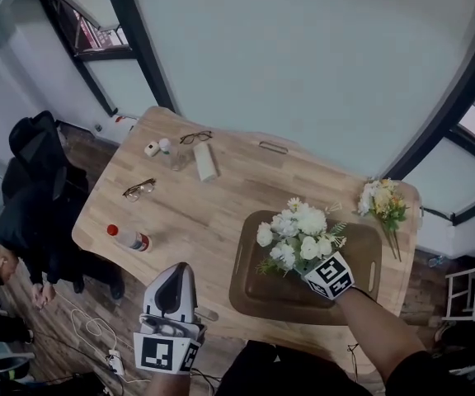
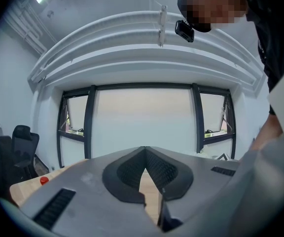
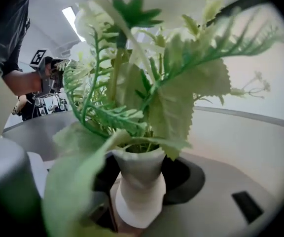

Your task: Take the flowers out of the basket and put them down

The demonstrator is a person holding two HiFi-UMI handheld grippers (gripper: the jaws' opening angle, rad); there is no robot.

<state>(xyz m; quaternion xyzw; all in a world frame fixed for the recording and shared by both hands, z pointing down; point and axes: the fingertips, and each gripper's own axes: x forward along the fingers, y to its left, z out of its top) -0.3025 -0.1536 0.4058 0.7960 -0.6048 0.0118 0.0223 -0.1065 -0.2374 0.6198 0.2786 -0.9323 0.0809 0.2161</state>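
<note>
Bouquet (image 1: 299, 236): likely light, blooms soft and crushable; the wrapped stem (image 3: 136, 191) is the firm hold.
Right gripper (image 1: 320, 272): jaws clamped on that stem.
Left gripper (image 2: 145, 152): jaws together, empty.

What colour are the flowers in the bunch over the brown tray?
White, with green leaves; the head view shows the bunch best.

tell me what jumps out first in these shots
The white bouquet stands out most, upright over the dark tray at the near right of the table, its wrapped stem between the jaws of the right gripper. A second, yellow bouquet lies on the table just past the tray's far right corner. The left gripper hangs shut and empty at the near edge.
</note>
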